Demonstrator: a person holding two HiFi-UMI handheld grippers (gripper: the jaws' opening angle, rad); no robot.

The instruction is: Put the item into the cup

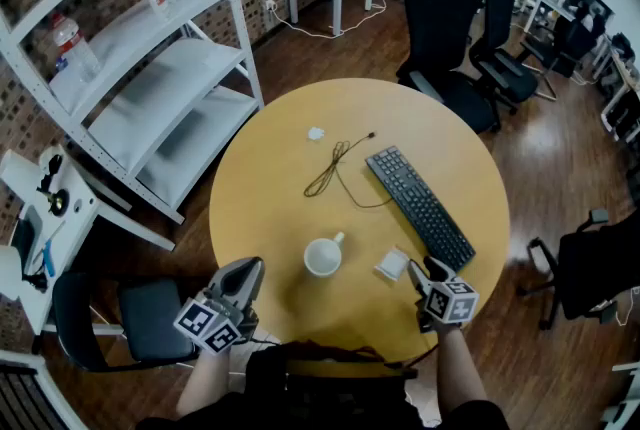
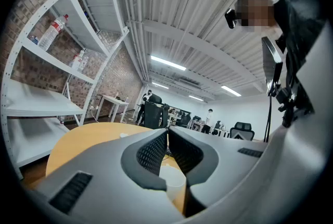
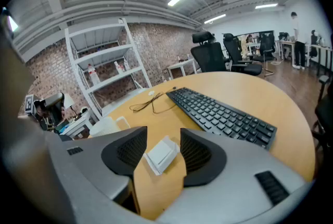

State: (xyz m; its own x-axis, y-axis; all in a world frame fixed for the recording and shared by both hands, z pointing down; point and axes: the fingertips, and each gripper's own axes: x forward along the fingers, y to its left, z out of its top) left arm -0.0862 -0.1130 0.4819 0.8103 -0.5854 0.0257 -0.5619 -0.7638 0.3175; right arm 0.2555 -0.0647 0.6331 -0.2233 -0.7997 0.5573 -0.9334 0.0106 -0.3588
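Note:
A white cup (image 1: 323,256) stands on the round yellow table (image 1: 280,178), near its front edge. To the cup's right lies the item, a small flat white block (image 1: 393,264). My right gripper (image 1: 425,267) is open just right of the block. In the right gripper view, the block (image 3: 162,154) lies on the table between the open jaws of the right gripper (image 3: 163,133), with neither pad pressing on it; the cup (image 3: 104,125) is at the left. My left gripper (image 1: 254,265) is left of the cup, shut and empty. In the left gripper view, the cup (image 2: 174,178) shows below the left gripper (image 2: 167,132).
A black keyboard (image 1: 420,206) lies slantwise on the table's right side, just beyond the block. A dark cable (image 1: 335,168) and a small white piece (image 1: 316,133) lie farther back. White shelves (image 1: 150,68) stand at the left and office chairs (image 1: 450,38) behind the table.

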